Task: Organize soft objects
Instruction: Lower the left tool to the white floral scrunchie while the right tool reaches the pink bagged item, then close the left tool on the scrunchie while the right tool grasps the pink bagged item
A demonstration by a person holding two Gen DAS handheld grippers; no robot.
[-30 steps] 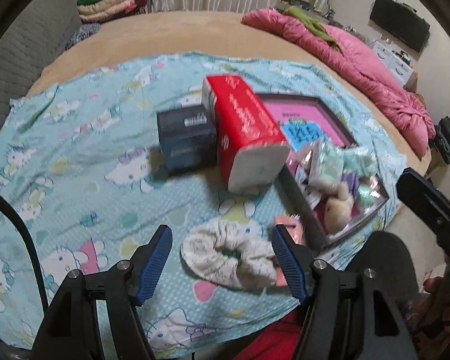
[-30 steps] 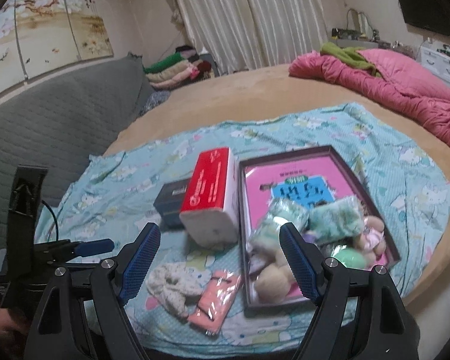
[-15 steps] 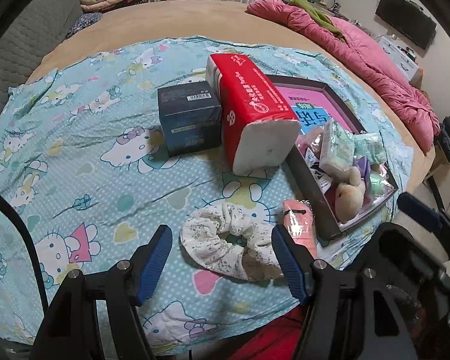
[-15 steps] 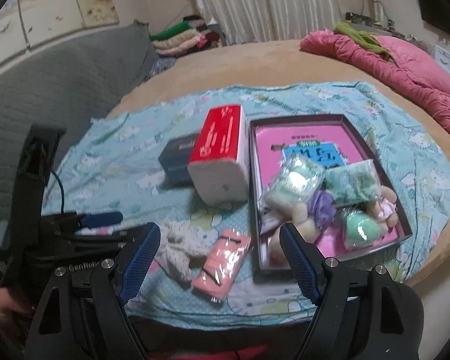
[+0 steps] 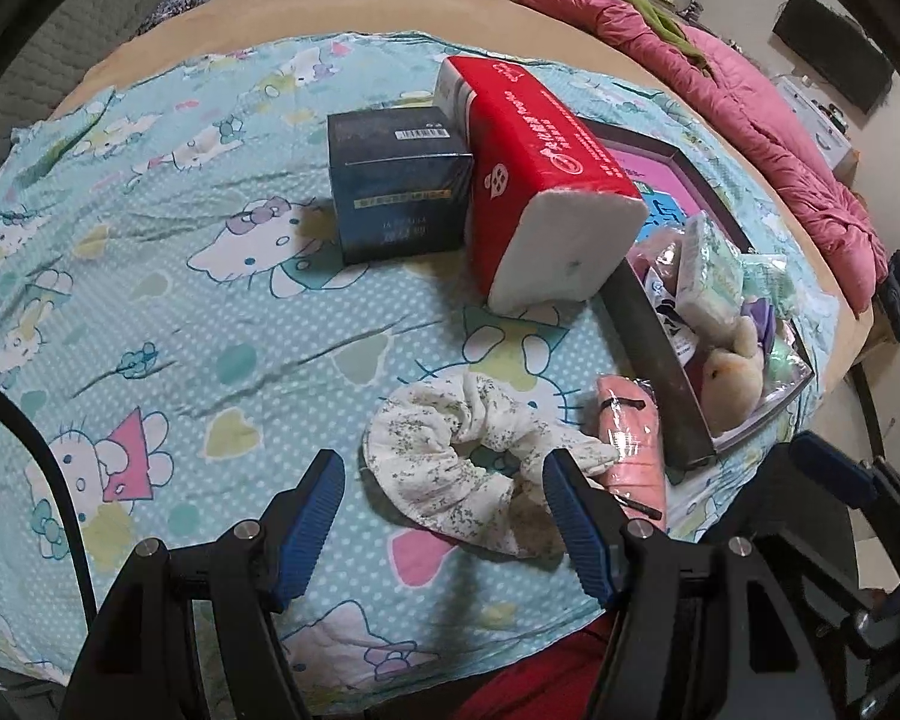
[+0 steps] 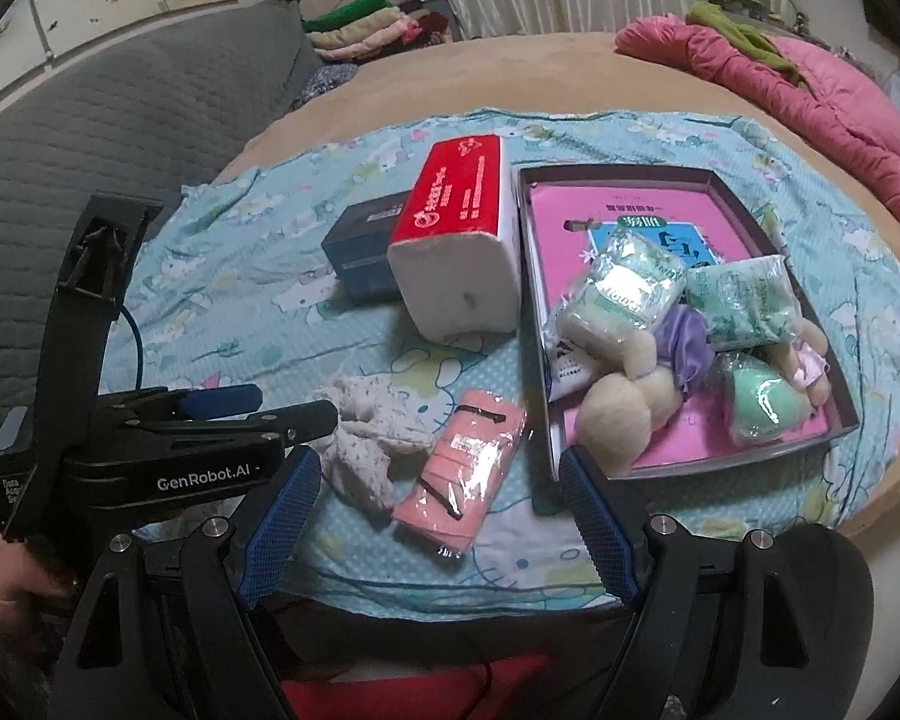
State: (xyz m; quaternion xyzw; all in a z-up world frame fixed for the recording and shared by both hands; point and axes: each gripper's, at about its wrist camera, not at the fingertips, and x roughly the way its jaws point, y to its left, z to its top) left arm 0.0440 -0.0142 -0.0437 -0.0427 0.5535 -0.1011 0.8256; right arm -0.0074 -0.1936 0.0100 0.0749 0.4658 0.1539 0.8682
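The left tongs (image 5: 441, 501) are spread wide and hold nothing, low over the near edge of the bed, with the white floral scrunchie (image 5: 474, 462) lying between their blue pads (image 5: 315, 498); whether a pad touches it cannot be told. The scrunchie rests on the Hello Kitty sheet (image 5: 168, 276). Just beside it on the right lies a pink wrapped packet (image 6: 459, 471), touching it at one end. Further from the near edge stand a dark blue box (image 5: 399, 192) and a red tissue pack (image 5: 546, 180), touching each other. To the right sits a dark tray (image 6: 774, 462) holding plush toys, green packets and a purple scrunchie (image 6: 681, 345). The right tongs (image 6: 441, 519) are also spread and empty, near the bed's near edge.
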